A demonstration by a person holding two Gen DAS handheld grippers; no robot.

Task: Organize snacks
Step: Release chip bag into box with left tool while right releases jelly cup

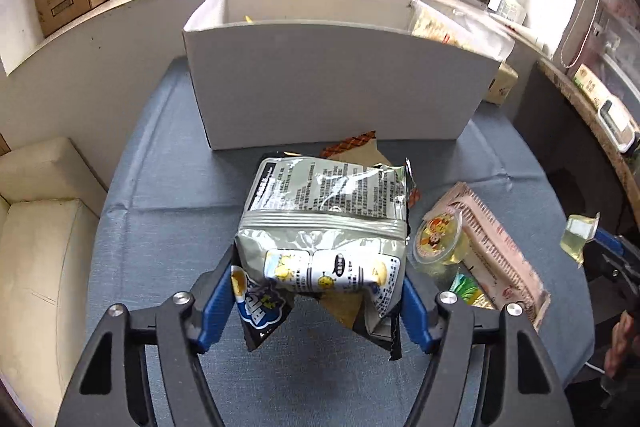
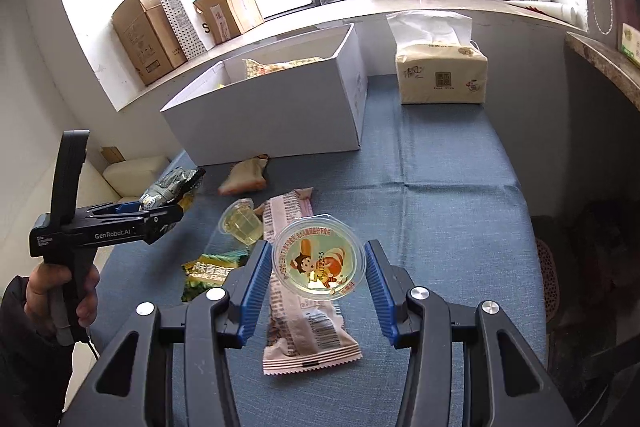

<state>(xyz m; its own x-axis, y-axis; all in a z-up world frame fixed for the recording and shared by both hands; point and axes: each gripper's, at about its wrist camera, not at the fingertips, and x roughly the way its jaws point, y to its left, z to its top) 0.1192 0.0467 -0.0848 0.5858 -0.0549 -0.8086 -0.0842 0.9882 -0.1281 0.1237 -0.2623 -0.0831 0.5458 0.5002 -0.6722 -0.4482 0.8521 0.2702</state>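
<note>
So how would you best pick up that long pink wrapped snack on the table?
Grip the pink snack bar across its narrow middle, coming straight down from above. It lies flat on the cloth, long and slim, so fingers can straddle its long edges; the crimped ends are thin and floppy.

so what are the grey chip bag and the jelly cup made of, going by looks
Grey chip bag: looks like thin metallised plastic film, glossy; it crinkles and throws sharp highlights.
Jelly cup: seemingly clear rigid plastic with a printed peel-off film lid; a second cup on the cloth shows yellowish jelly through its wall.
</note>
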